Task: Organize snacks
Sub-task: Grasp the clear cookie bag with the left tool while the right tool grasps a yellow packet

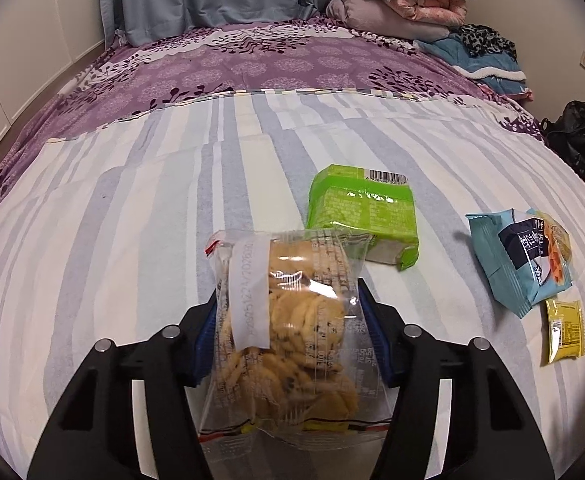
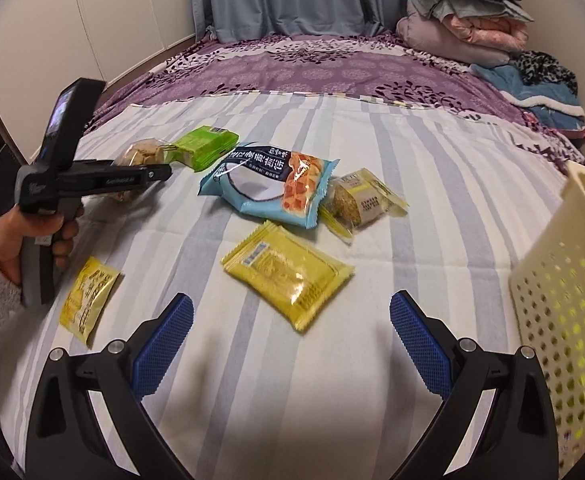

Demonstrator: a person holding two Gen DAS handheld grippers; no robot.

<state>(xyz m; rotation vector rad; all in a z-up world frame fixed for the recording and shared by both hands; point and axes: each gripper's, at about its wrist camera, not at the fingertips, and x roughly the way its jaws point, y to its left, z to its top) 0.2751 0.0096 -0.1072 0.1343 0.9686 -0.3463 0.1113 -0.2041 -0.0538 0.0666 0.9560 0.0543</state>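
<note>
My left gripper [image 1: 288, 312] is shut on a clear bag of cookies [image 1: 288, 328], just above the striped sheet; the right wrist view shows that gripper [image 2: 160, 172] and the bag [image 2: 142, 152] at the left. A green pack [image 1: 362, 212] lies just beyond it. My right gripper [image 2: 291, 312] is open and empty, just short of a yellow packet [image 2: 288, 274]. Further off lie a blue snack bag [image 2: 272, 184], a clear-wrapped bar [image 2: 358, 200] and a small yellow packet [image 2: 88, 300]. A cream perforated basket [image 2: 560, 288] stands at the right.
The snacks lie on a bed with a striped sheet [image 2: 412, 184] over a purple floral cover [image 2: 312, 64]. Folded blankets [image 2: 464, 20] and clothes [image 2: 540, 80] are piled at the far right. Curtains [image 2: 284, 0] hang behind, and white cupboards [image 2: 72, 32] stand at the left.
</note>
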